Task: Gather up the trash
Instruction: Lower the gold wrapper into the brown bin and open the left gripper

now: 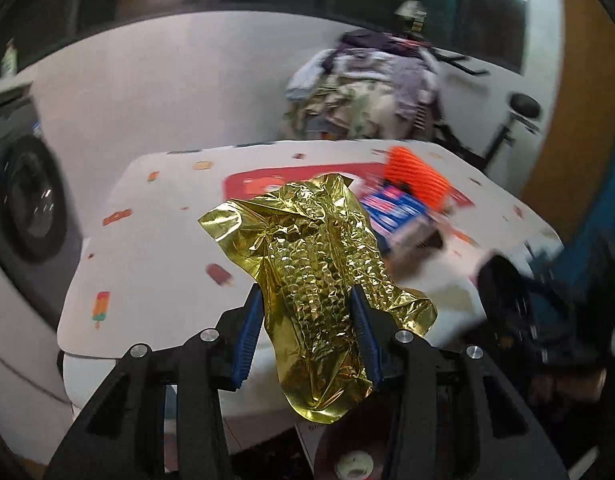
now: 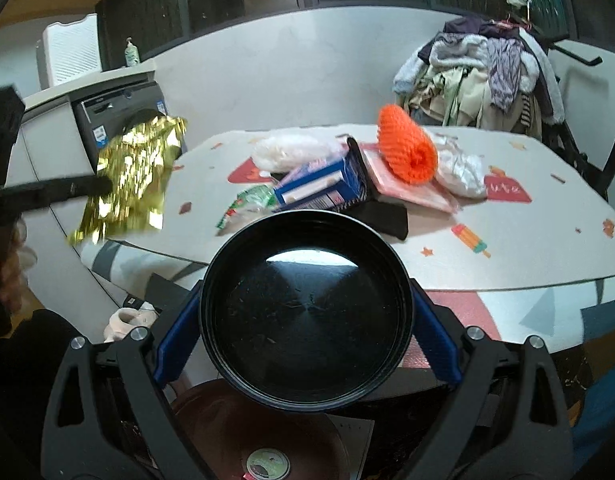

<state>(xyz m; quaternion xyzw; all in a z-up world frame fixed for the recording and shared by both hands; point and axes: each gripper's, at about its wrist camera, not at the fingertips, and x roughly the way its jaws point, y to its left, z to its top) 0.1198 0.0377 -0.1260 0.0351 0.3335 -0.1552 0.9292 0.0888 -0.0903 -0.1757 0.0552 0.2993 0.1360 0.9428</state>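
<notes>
Gold foil wrapper [image 1: 323, 280] hides table [image 1: 147, 240] — blurred.

I can read no text anywhere. The blue and white printed carton [image 2: 319, 186] at centre frame carries lettering too blurred to make out, as does the red patch [image 2: 507, 189] on the patterned surface [image 2: 527, 248].

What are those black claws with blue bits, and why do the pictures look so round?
Those are grabbing tools, one in each of a person's hands. A tiny wide-eyed camera on each tool bends the picture. The left gripper squeezes a crinkly gold wrapper. The right gripper holds a round black bowl. On the table lies more trash: an orange foam net, a blue box, a green wrapper and white bags. Behind are a chair piled with clothes and a washing machine.
</notes>
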